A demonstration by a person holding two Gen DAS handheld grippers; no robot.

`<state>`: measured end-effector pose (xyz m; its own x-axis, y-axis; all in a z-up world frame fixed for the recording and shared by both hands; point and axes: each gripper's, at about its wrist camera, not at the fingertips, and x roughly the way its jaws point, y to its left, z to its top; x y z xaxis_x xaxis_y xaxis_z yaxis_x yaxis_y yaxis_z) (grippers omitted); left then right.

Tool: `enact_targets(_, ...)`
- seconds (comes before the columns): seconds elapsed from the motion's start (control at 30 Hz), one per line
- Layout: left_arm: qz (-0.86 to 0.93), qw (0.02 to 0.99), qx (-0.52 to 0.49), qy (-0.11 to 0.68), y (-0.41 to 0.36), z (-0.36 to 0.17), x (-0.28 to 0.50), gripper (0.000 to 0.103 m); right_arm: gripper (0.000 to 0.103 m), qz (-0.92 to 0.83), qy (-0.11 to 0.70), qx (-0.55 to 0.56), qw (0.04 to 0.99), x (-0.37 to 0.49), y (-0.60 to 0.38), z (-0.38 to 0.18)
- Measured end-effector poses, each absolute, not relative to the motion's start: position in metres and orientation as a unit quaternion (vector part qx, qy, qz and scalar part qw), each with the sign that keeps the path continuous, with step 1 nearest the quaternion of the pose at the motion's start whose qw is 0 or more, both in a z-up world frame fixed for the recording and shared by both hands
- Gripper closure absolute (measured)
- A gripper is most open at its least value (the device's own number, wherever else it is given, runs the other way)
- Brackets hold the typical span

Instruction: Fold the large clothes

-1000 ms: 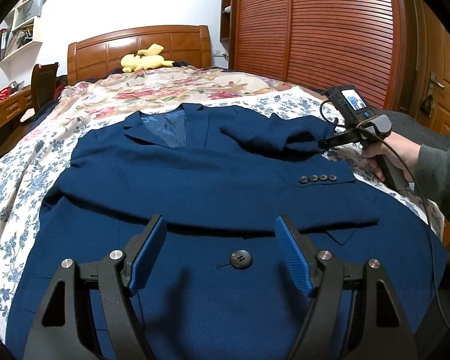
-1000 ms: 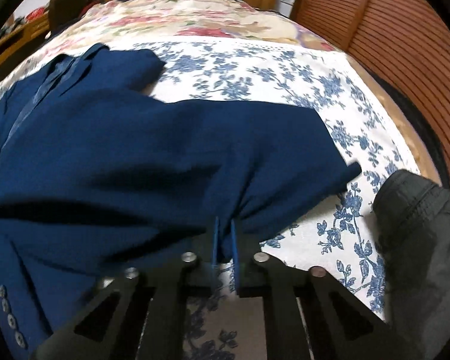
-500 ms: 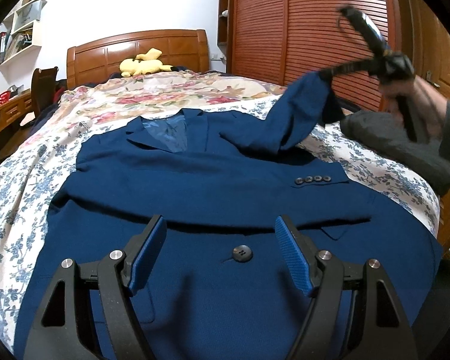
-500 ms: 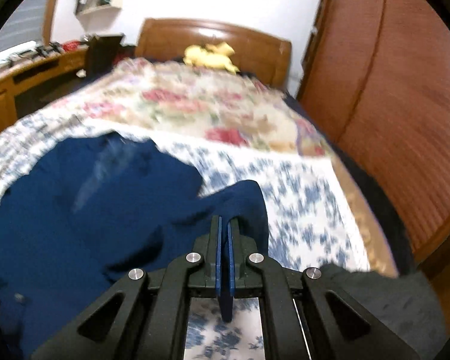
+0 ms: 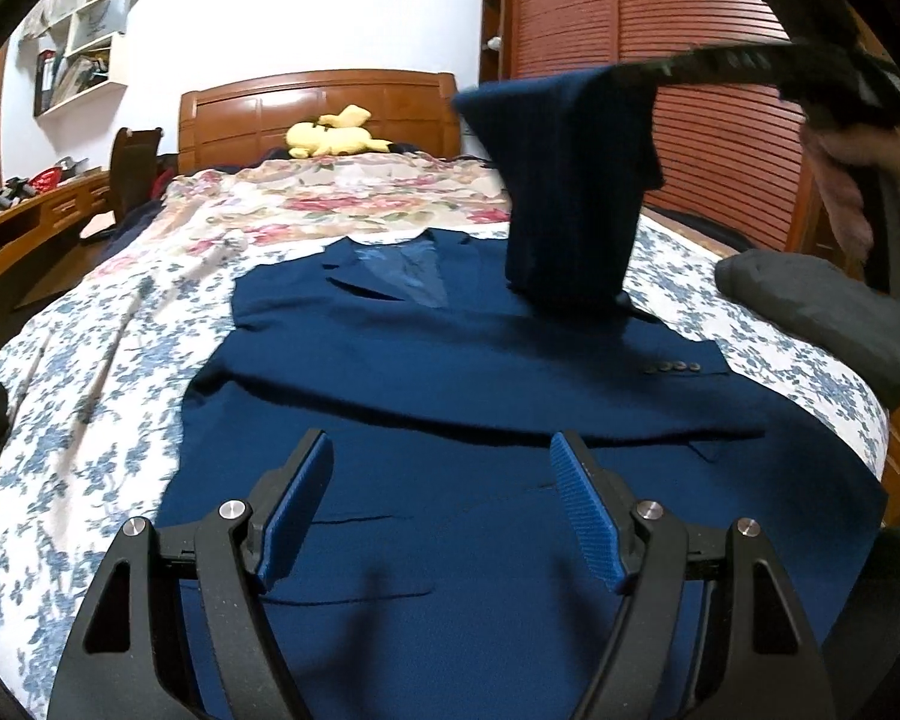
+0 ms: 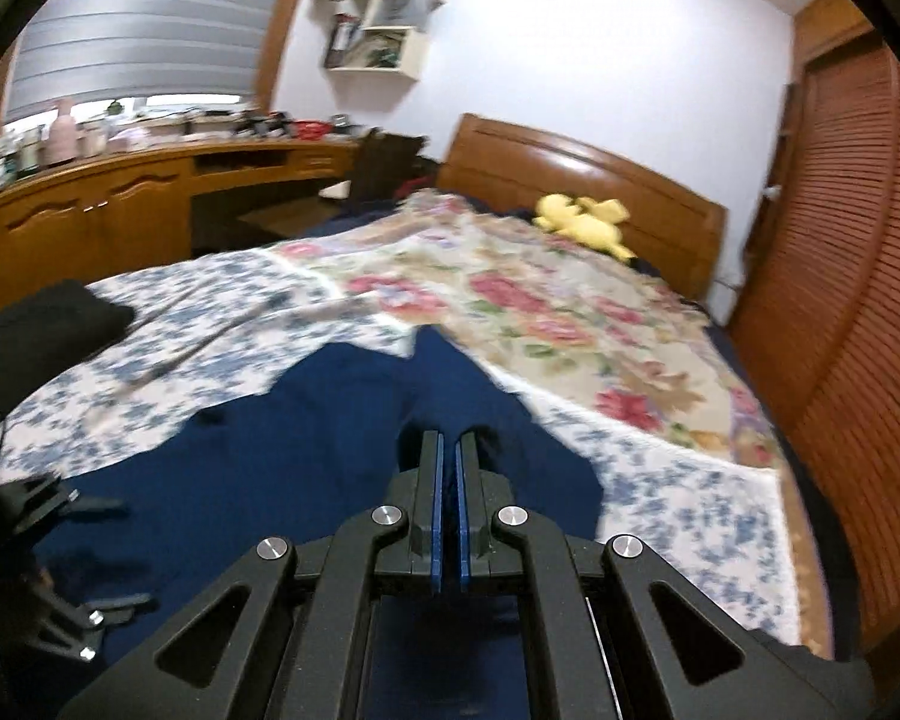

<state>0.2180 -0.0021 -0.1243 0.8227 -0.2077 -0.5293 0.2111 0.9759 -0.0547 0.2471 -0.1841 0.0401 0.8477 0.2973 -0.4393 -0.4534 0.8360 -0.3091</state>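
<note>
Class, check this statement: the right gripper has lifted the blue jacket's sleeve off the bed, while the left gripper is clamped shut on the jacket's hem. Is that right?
Not quite. The left gripper is open, its jaws spread wide above the blue jacket and holding nothing, as the left wrist view shows. The rest stands: the right gripper is shut on the sleeve, raised off the bed.

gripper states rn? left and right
Left gripper: open, empty, above the navy blazer.
Right gripper: shut on the blazer's sleeve, lifted.

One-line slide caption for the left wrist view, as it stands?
Right claw lifts the navy jacket sleeve above the bed while the open left claw hovers over the hem.
</note>
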Motion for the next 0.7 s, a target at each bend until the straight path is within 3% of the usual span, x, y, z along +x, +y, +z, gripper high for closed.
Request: enact_targets(0.7, -0.091, 0.956, 0.005, 0.279, 0.020, -0.129, 0.211, 0.027, 0.100, 0.238, 0.288, -0.123, 0.919, 0.241, -0.186, -0.056)
